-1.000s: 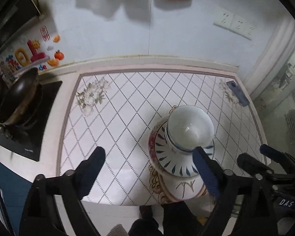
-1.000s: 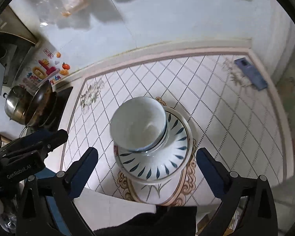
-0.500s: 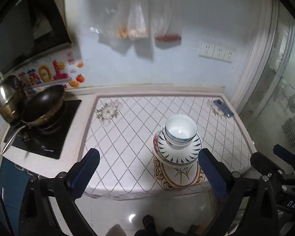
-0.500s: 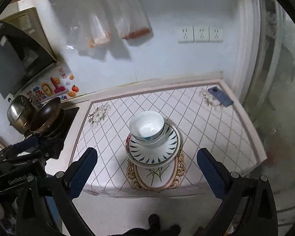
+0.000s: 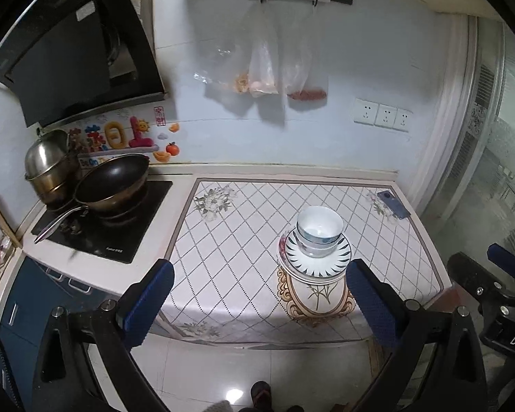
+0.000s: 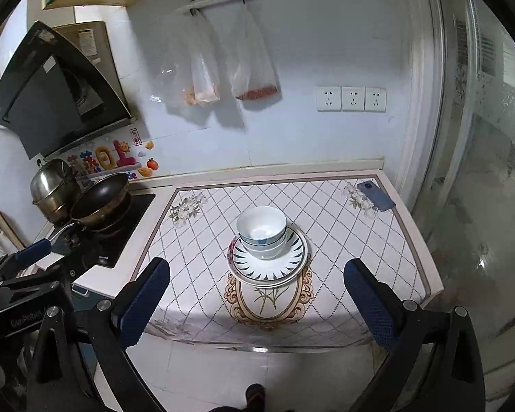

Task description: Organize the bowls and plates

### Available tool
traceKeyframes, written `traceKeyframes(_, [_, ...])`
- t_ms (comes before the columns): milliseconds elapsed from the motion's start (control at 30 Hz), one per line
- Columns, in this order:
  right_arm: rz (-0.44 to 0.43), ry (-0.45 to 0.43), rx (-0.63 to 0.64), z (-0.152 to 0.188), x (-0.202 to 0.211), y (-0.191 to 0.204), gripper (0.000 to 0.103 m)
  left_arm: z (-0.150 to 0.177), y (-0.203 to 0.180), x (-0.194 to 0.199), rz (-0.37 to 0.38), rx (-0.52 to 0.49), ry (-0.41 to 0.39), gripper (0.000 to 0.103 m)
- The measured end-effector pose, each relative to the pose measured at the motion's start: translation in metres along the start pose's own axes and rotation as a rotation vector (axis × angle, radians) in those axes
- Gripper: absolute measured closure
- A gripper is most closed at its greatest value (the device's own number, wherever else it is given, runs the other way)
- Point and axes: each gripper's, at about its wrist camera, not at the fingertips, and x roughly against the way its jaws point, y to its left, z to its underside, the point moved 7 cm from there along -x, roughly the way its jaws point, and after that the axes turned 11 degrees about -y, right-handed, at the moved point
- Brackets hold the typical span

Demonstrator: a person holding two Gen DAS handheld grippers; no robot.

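Both fingers of the left gripper (image 5: 257, 305) stand wide apart with nothing between them, and the right gripper (image 6: 255, 304) is spread just as wide and equally empty; both hang well above and in front of the counter (image 6: 343, 226). Two nested white bowls (image 6: 261, 231), the upper one banded in blue, sit on a plate with dark blue petal marks (image 6: 269, 262), which rests on at least one more plate (image 5: 282, 245) with a reddish patterned rim peeking out at its left side. That stack stands near the front middle of the counter, on a diamond-patterned cloth (image 5: 243, 226), overlapping the top of an oval gold-framed motif (image 6: 267, 300) printed on it. Toward the back right corner of the cloth lies a blue phone (image 6: 376, 195), well apart from the stack. To the left, a dark cooktop (image 5: 110, 226) carries a black wok (image 5: 111, 182) with a steel pot (image 5: 48, 161) just behind it, under a black range hood (image 5: 68, 55). On the wall behind, clear plastic bags (image 6: 223, 65) hang from a rail, with three sockets (image 6: 352, 99) to their right.
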Motion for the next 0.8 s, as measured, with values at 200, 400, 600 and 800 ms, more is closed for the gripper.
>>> traceKeyframes(200, [-0.003,-0.015,0.009,0.002,0.014,-0.002,0.0,0.003,-0.001,0.019,-0.031,-0.007,-0.031,0.0])
traceKeyframes(400, [0.016,-0.043,0.014,0.0,0.026,-0.008,0.0,0.001,-0.003,0.032,-0.043,-0.002,-0.068,0.0])
traceKeyframes(600, [0.026,-0.058,0.005,-0.003,0.031,-0.013,0.0,0.002,-0.004,0.037,-0.045,-0.001,-0.072,0.0])
traceKeyframes(800, [0.024,-0.065,0.006,-0.004,0.03,-0.015,0.0,0.004,-0.004,0.04,-0.049,-0.004,-0.075,0.0])
